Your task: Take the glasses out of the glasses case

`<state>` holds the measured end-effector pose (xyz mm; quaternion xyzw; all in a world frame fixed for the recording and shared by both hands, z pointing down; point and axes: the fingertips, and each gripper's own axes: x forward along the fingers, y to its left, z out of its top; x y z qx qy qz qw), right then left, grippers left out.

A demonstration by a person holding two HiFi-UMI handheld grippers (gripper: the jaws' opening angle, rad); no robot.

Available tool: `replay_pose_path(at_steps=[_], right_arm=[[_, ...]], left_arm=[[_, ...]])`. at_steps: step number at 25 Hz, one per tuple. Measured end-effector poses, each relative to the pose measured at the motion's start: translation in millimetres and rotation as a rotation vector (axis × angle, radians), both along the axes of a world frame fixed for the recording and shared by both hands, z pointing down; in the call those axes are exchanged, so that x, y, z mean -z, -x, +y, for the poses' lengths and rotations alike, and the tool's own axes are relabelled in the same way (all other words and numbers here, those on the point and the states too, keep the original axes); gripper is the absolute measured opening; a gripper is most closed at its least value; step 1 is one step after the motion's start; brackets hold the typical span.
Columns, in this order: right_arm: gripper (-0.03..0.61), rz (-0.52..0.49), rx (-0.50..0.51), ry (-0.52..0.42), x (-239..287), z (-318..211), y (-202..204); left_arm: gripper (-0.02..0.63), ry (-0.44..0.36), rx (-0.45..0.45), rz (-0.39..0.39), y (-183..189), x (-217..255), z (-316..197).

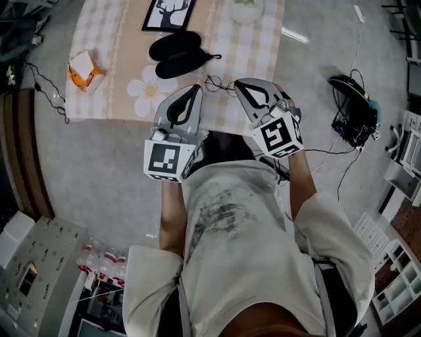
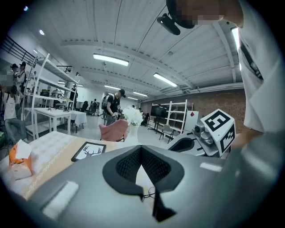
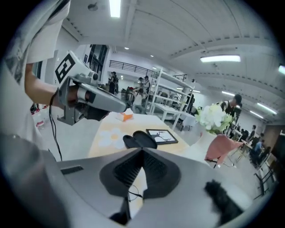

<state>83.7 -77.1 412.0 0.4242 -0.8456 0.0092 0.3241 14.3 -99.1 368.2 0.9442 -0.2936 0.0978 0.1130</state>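
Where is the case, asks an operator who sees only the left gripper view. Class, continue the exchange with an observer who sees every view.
Observer: The case lies open on the cloth, just ahead of the left tool and near the frame.
Operator: Are the glasses inside it?
Observer: No. In the head view the glasses lie on the cloth between the two tools' tips.
Operator: Is the right tool open?
Observer: No. The right gripper view shows the right tool with its jaws together and nothing between them.
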Motion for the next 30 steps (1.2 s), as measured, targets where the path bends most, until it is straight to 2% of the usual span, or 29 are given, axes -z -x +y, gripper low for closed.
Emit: replay_pose_path(at_steps=[6, 11, 30], right_arm=[[0.016, -0.152, -0.068, -0.059, 32.6, 4.4, -5.2], [0.015, -0.248, -0.107, -0.058, 38.8, 8.9, -12.1], [0.015, -0.266, -0.091, -0.05, 39.2, 5.2, -12.6]], left_arm=[[0.008, -0.031, 0.006, 0.039, 4.3, 18.8, -0.2], [0.008, -0.03, 0.025, 0.052, 8.5, 18.4, 1.5], [0.008, -0.016, 0.024, 0.036, 7.5, 9.5, -1.6]])
